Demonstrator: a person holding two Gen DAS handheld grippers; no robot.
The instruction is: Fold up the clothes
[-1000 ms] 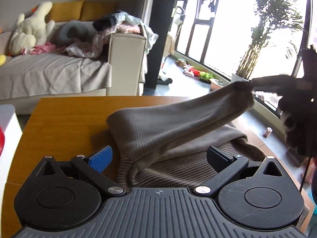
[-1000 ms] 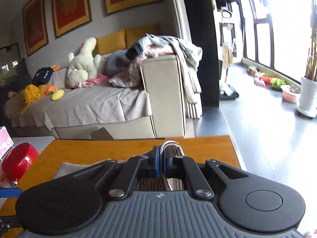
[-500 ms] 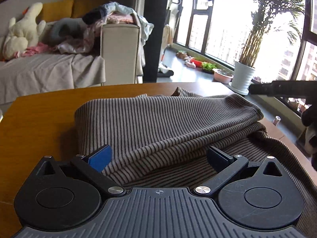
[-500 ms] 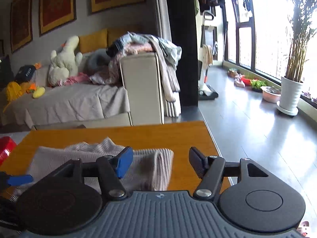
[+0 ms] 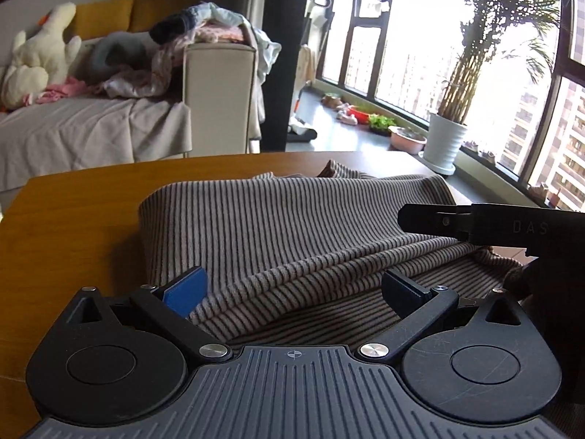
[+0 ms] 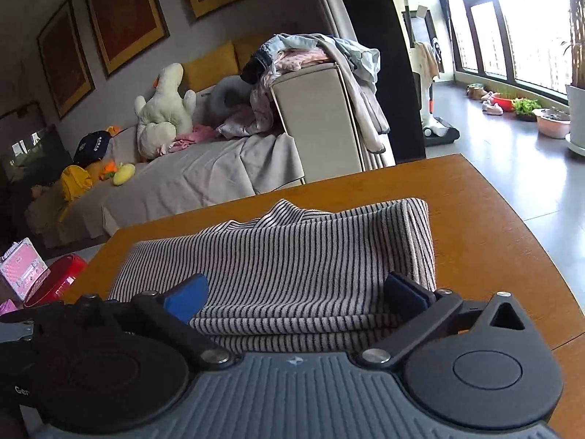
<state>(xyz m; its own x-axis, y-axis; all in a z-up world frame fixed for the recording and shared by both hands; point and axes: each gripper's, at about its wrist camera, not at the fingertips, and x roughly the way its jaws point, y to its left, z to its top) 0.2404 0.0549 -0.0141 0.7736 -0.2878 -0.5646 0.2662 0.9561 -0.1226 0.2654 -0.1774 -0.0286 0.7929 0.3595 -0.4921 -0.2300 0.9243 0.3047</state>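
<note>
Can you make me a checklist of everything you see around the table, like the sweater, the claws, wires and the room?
Surface: wooden table, sweater on it.
Job's things: striped sweater, folded over in layers, lying flat.
Clutter: red container and pink case beside the table.
Claws: left claw open over the sweater; right claw open over it.
Cables: nothing seen.
Surroundings: sofa piled with clothes, plush duck, potted plant by windows.

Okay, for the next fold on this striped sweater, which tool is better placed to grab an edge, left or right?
Probably the right tool. It is open, with the striped sweater and its folded right edge just ahead of its fingers. The left tool, also open, faces mid-cloth ridges, farther from a clean edge.
</note>
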